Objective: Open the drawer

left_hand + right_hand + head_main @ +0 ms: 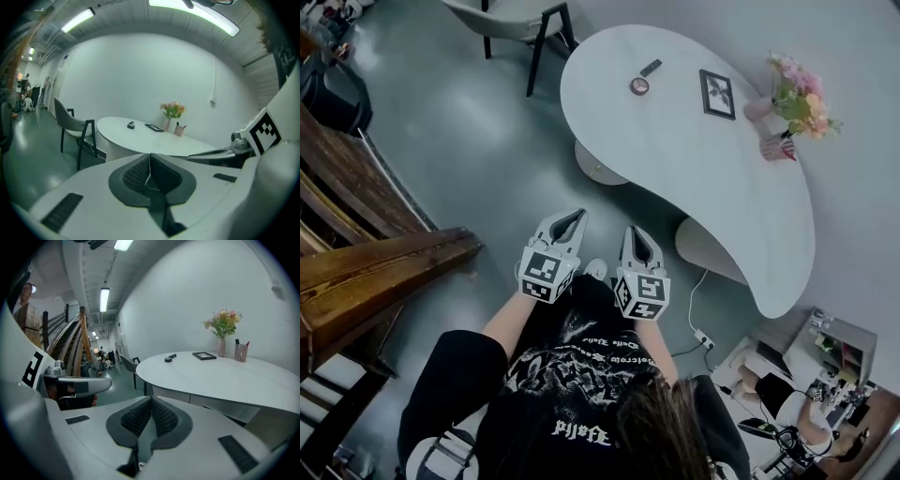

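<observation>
L hand-held gripper (569, 220) and R hand-held gripper (637, 234): jaws together, empty. I saw the drawer front (172, 394) under the surface (675, 141) edge in R gripper view only; head view hid it.

Left tool (572, 217), right tool (636, 232): jaws together

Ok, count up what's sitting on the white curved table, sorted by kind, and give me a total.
Black picture frame, lying flat: 1
Pink vase of flowers: 1
Red mesh pen holder: 1
Small round roll: 1
Small black bar-shaped item: 1
Total: 5
</observation>
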Motion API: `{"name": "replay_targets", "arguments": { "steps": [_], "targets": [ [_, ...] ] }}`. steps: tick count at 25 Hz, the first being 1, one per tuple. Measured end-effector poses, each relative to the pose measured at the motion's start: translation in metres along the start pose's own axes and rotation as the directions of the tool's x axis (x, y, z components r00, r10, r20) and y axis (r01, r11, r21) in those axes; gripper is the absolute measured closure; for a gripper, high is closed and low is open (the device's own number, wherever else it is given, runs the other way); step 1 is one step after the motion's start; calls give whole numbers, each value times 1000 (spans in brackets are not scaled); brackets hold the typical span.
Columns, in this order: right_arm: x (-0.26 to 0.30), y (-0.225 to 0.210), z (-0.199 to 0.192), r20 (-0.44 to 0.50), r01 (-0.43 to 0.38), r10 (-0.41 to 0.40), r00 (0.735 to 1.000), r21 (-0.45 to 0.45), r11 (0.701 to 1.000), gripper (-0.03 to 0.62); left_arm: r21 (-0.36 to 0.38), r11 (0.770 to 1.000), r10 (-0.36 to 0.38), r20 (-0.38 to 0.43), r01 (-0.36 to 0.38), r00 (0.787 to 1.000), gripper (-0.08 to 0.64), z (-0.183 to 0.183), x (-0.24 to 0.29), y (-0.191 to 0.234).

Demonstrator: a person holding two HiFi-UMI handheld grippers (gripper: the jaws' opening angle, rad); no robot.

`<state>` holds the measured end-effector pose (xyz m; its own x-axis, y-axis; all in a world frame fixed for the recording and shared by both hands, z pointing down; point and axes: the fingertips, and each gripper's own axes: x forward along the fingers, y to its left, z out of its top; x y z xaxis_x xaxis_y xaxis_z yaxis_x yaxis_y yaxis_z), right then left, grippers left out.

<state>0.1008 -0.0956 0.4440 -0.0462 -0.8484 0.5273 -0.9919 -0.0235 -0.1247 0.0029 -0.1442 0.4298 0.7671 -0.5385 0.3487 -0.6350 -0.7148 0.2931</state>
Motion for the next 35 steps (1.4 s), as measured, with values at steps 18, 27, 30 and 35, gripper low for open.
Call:
{"name": "replay_targets", "arguments": {
  "steps": [18,27,30,35],
  "targets": [
    [24,-10,-25,29,-119,120,992,-54,991,566,-9,991,135,39,-135,990,535,-42,30,11],
    [61,-13,-53,29,-138,140,990,-49,989,566,-17,988,157,54,-157,986,535,-70,67,31],
    [73,-12,-62,29,-143,144,989,-48,989,566,-11,989,146,45,-146,988,534,-82,79,37],
    [100,-14,-75,43,-140,141,989,-42,989,566,-10,992,126,42,-125,991,534,-100,105,51]
  ]
}}
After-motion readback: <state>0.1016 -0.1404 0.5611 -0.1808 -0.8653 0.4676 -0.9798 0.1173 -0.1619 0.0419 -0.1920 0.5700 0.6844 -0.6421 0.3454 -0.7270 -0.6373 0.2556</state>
